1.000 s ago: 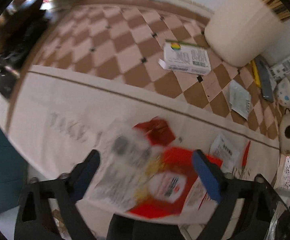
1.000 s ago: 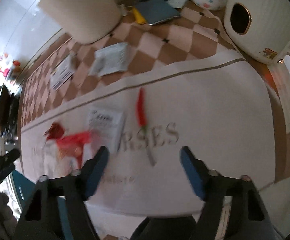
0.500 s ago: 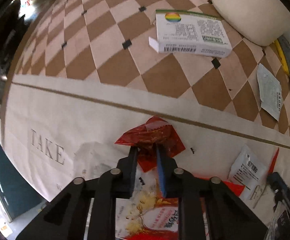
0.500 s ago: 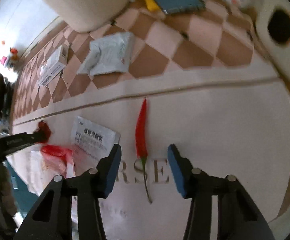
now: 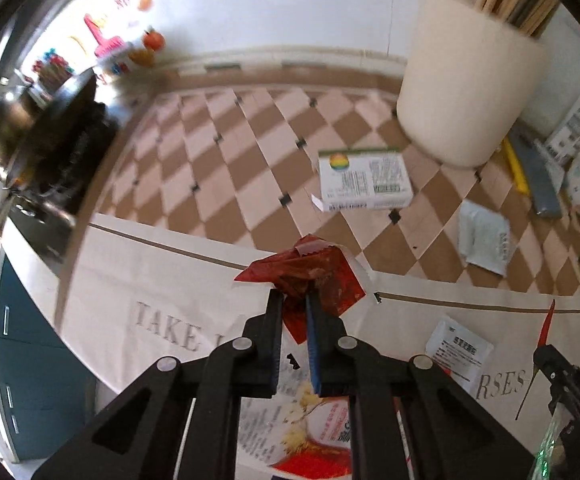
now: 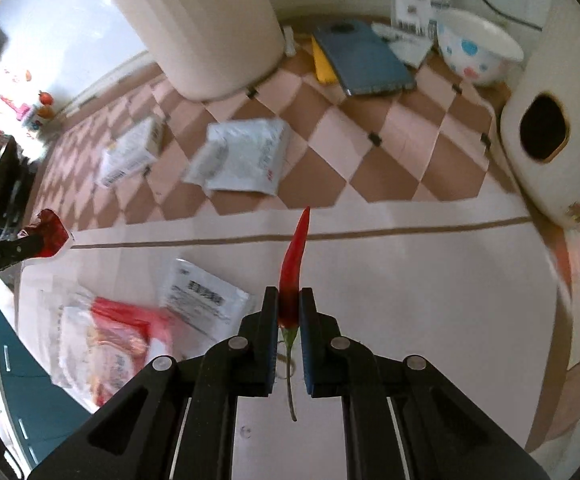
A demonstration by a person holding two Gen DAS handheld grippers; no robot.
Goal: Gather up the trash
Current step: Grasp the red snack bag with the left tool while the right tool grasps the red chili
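My left gripper (image 5: 292,300) is shut on a crumpled red wrapper (image 5: 310,276) and holds it above the white cloth; the wrapper also shows in the right wrist view (image 6: 52,232). My right gripper (image 6: 289,298) is shut on a red chili pepper (image 6: 296,256), its green stem hanging below the jaws. The chili also shows in the left wrist view (image 5: 546,326). A red and white snack bag (image 6: 106,340), a small white sachet (image 6: 204,300), a pale packet (image 6: 246,160) and a white carton (image 5: 364,184) lie on the table.
A tall cream bin (image 5: 470,92) stands at the back, with chopsticks behind it. A grey notebook (image 6: 362,60), a dotted bowl (image 6: 478,48) and a white appliance (image 6: 550,140) stand at the right. A dark stove (image 5: 50,152) is at the left edge.
My left gripper closed on the red wrapper and lifted it off the cloth. My right gripper closed on the chili pepper and raised it.
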